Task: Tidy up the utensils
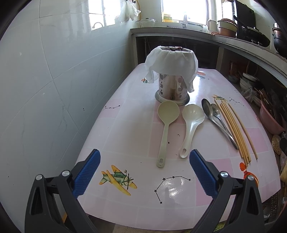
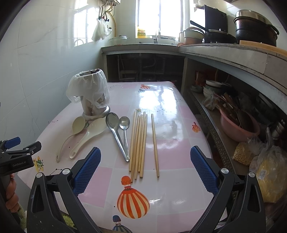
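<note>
A pink basin (image 2: 239,126) sits on the shelf under the concrete counter (image 2: 224,52), beside stacked bowls (image 2: 212,87). Dark pots (image 2: 254,26) stand on the counter, and a plastic bag (image 2: 100,30) hangs by the window (image 2: 159,17).

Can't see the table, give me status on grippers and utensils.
Left gripper, right gripper open, empty. Spoons, chopsticks on table. Plastic bag covers holder.
</note>
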Demonstrator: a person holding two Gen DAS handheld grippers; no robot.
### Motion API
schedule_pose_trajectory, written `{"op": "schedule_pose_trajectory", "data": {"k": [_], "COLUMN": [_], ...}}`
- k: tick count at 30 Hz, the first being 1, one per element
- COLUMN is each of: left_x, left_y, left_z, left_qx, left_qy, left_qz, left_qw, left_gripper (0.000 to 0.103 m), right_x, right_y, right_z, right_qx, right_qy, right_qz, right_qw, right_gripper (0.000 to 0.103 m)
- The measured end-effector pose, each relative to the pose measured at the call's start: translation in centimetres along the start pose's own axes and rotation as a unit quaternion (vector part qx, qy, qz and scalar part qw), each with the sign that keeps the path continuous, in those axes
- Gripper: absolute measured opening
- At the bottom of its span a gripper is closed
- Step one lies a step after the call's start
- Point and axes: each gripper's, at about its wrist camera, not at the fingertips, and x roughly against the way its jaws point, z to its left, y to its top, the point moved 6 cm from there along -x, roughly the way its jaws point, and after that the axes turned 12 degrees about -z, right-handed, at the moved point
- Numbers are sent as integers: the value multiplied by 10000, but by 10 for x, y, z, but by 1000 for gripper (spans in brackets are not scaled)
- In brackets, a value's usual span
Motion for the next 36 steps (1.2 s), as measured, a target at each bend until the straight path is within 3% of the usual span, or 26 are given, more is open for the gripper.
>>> {"op": "schedule_pose_trajectory", "data": {"k": [36], "left_x": [-12], "left_y": [-5], "left_z": [5], "left_qx": [24], "left_qy": [167], "left_qz": [225], "left_qw": [9996], "left_gripper": [97], "right_x": [-4], "right_y": [-1], "right_z": [5], "right_qx": [-9], "right_qy": [41], "right_qz": [78], "right_qw": [10000], "right_gripper": [95]}}
